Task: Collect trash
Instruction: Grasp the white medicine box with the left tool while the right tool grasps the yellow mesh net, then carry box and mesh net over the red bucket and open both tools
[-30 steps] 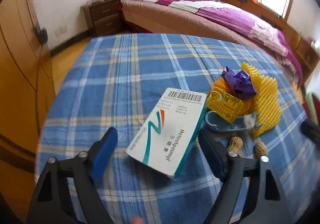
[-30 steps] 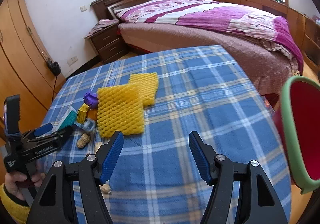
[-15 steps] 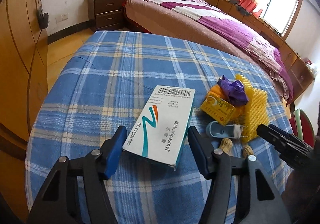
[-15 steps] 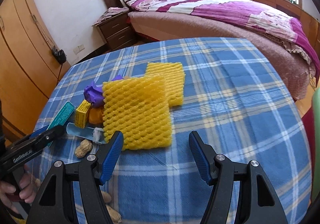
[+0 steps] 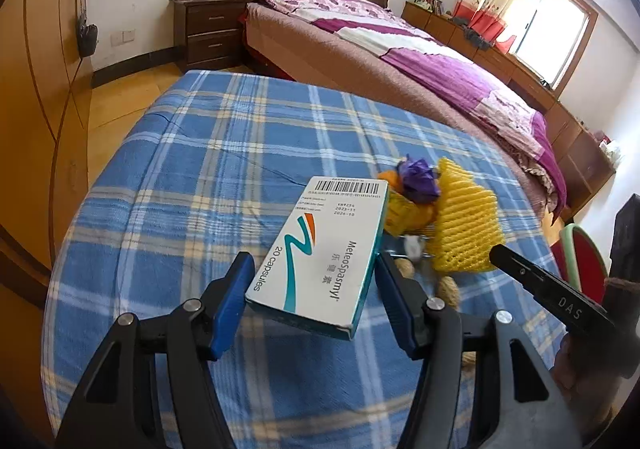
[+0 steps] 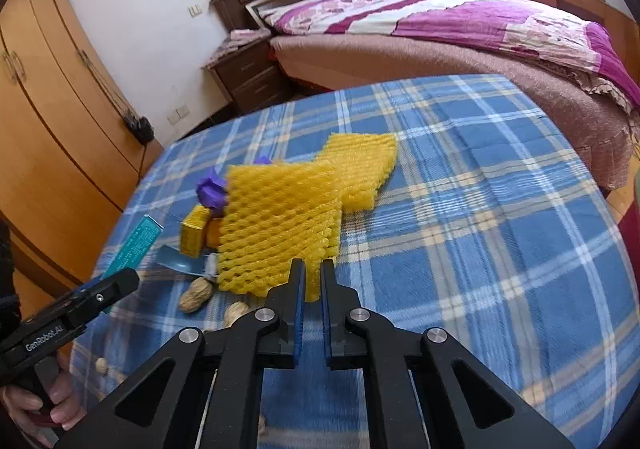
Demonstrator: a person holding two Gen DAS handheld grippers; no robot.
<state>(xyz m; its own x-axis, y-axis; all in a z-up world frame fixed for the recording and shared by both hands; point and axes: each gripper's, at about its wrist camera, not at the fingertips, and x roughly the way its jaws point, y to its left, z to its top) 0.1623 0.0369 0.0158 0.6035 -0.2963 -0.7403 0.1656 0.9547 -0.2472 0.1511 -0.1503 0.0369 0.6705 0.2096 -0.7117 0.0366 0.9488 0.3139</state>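
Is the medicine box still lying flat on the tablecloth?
No, the medicine box is lifted, tilted, clamped in the left tool.

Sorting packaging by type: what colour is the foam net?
Yellow foam net; clearest in the right wrist view.

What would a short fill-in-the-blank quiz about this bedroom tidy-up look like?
1. The left gripper holds a white ____ box printed "20 capsules".
2. The right gripper is shut on a corner of the ____ foam net.
3. The trash lies on a blue ____ cloth.
4. Beside the net lie several ____ in their shells.

Missing words: medicine; yellow; checked; peanuts
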